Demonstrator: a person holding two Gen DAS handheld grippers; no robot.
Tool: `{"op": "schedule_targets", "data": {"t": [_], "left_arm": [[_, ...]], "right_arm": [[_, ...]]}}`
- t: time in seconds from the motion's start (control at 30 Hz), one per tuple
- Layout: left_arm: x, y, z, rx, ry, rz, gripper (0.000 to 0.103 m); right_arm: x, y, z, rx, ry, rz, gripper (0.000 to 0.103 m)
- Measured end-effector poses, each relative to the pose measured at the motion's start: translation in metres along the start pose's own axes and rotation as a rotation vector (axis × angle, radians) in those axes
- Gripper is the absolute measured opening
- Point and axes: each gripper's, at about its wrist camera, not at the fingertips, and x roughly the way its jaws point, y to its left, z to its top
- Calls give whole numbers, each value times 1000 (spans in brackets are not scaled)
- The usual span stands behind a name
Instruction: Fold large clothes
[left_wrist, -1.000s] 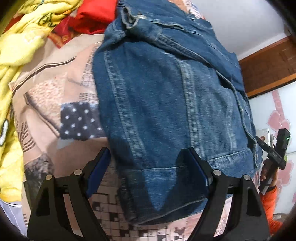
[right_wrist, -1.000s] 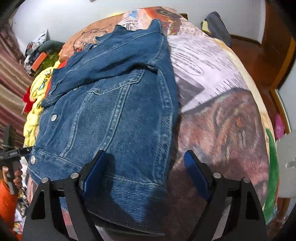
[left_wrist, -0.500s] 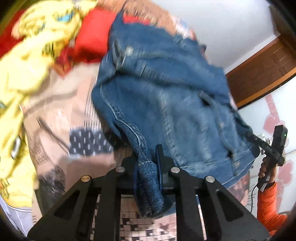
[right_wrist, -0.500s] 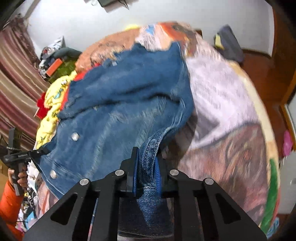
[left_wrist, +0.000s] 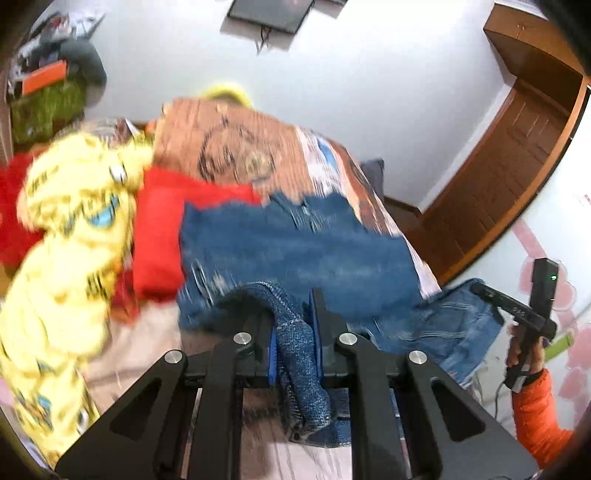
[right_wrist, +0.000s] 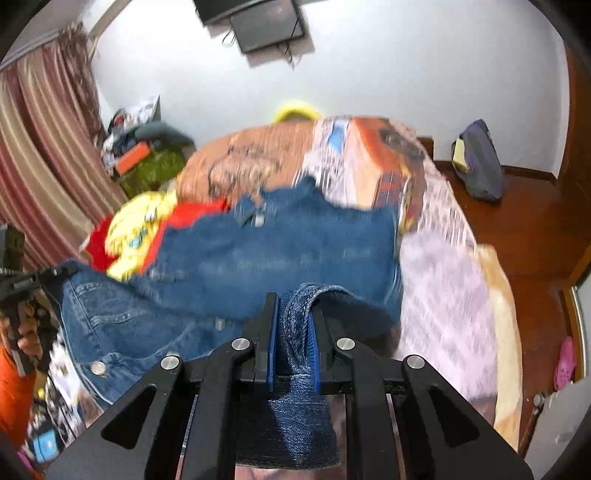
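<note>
The left gripper (left_wrist: 295, 332) is clamped on a bunched fold of the jacket (left_wrist: 295, 251) hem, the denim pinched between its blue pads and spilling back toward the camera. The right gripper (right_wrist: 291, 339) is clamped the same way on the hem at the other corner. Both sets of jaws have just been closing, with denim between them.

From each gripper the jacket runs away toward the far end of the bed (right_wrist: 443, 295): the near hem is lifted off the cover, while the collar end lies flat farther up. The lifted hem spans left to right between the two grippers, so each holds its own corner and neither is nearer the cloth. The coming move likely turns on carrying that hem straight forward over the body toward the collar, keeping the two corners level so the fold line runs square across.

In the left view the right gripper shows at the right edge, held by a hand (left_wrist: 524, 354) in an orange sleeve, with a stretch of hem hanging beside it. To the left of the jacket lie a red garment (left_wrist: 162, 229) and a yellow printed one (left_wrist: 74, 229), touching or just beside its edge.

Motion blur smears the bed and the jacket's far half; where the collar sits, and whether the sleeves are tucked in, cannot be made out. The cloth beneath each gripper is hidden by its frame.
</note>
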Motion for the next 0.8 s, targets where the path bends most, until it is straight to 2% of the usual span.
{"op": "schedule_targets", "data": {"t": [0.2, 0.33, 0.4, 0.53, 0.63, 0.7, 0.8], "left_arm": [[44, 30, 57, -107, -34, 35, 13], [95, 47, 83, -110, -18, 125, 14], [127, 57, 90, -122, 14, 167, 14], [179, 80, 87, -144, 84, 209, 14], [211, 93, 75, -134, 144, 247, 14], [226, 96, 66, -108, 183, 265, 15], [241, 94, 53, -30, 246, 300, 19]], "right_arm": [[34, -21, 55, 50, -27, -31, 12], [72, -30, 81, 53, -18, -76, 12], [95, -35, 88, 51, 8, -94, 12], [144, -52, 86, 68, 77, -127, 12], [176, -69, 71, 95, 138, -144, 13], [187, -74, 63, 88, 161, -159, 13], [185, -73, 57, 58, 148, -156, 16]]}}
